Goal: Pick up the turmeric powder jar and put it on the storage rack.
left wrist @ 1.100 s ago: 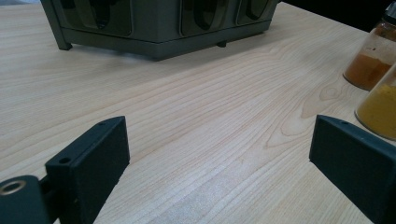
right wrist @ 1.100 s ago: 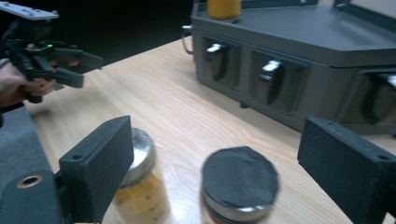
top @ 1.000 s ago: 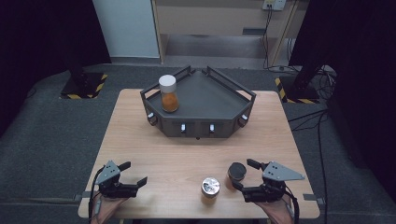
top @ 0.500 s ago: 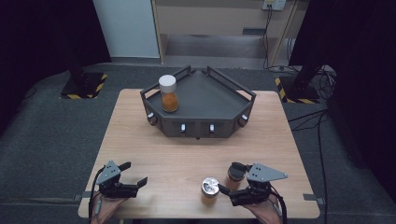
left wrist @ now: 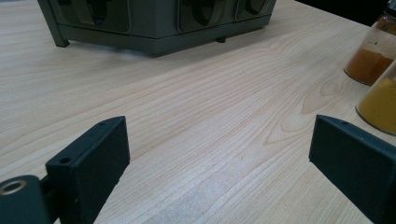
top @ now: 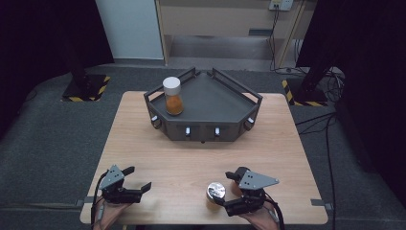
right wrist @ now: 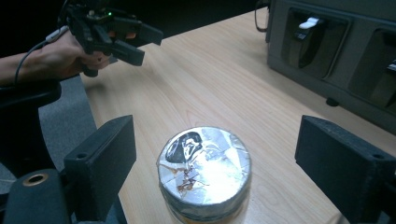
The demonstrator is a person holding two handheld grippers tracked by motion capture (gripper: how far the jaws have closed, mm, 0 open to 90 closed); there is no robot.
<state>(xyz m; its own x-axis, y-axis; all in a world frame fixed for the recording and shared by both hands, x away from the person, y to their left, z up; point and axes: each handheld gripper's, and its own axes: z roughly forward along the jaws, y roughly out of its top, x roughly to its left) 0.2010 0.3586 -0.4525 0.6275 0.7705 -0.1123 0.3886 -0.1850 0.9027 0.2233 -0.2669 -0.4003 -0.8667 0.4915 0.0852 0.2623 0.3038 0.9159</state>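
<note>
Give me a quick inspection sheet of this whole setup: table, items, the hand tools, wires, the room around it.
Surface: wooden table, bare between the things on it.
Job's things: foil-topped jar near the front edge, between the open jaws of the right gripper but not yet clamped; a dark-capped jar stands just behind it.
Other things: grey angular tray at the back, with a white-capped jar of orange powder standing on it.
Clutter: nothing seen.
Grippers: left gripper open, over bare wood at front left.
Cables: cables run across the floor at the right.
Surroundings: grey carpet, black-and-yellow striped stand bases, dark curtains.
</note>
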